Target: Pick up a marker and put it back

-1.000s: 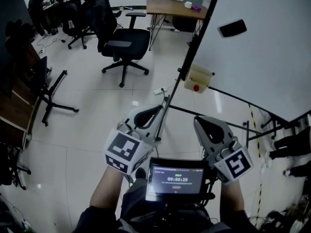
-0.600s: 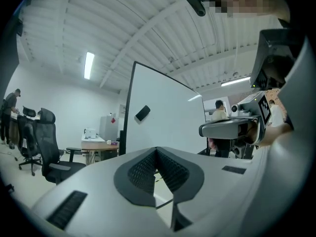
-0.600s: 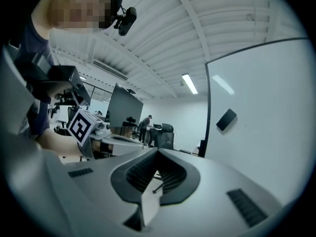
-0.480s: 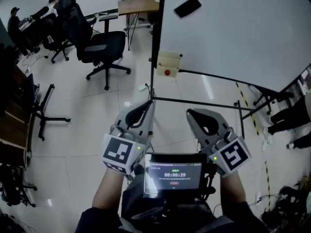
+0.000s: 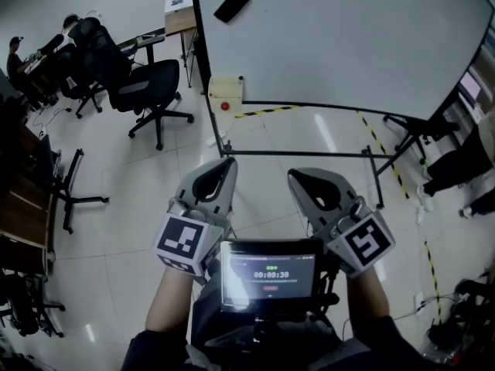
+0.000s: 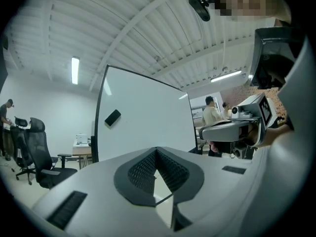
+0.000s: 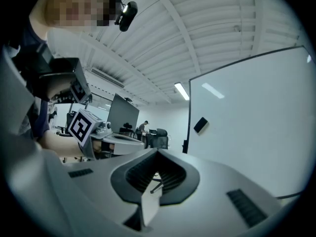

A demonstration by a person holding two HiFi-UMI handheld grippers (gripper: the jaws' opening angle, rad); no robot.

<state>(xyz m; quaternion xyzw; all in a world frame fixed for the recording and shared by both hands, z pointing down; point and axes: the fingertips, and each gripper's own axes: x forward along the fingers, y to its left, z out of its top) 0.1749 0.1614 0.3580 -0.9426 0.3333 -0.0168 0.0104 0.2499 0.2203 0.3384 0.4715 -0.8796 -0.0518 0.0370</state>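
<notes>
We hold the left gripper (image 5: 223,165) and the right gripper (image 5: 298,175) side by side, low in the middle of the frame, above the floor (image 5: 116,230). Each has its jaws pressed together on nothing. The marker is too small to make out. On the whiteboard (image 5: 348,37) at the top, a cream box (image 5: 225,95) with a red spot hangs at its lower left corner, below a black eraser (image 5: 231,5).

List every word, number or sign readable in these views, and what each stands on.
"00:00:30": timer on the screen at the person's chest.
Small green and red marks on that screen: too small to read.
Left cube, right cube: square marker patterns, no letters.
Whiteboard and the black block on it: no writing.
</notes>
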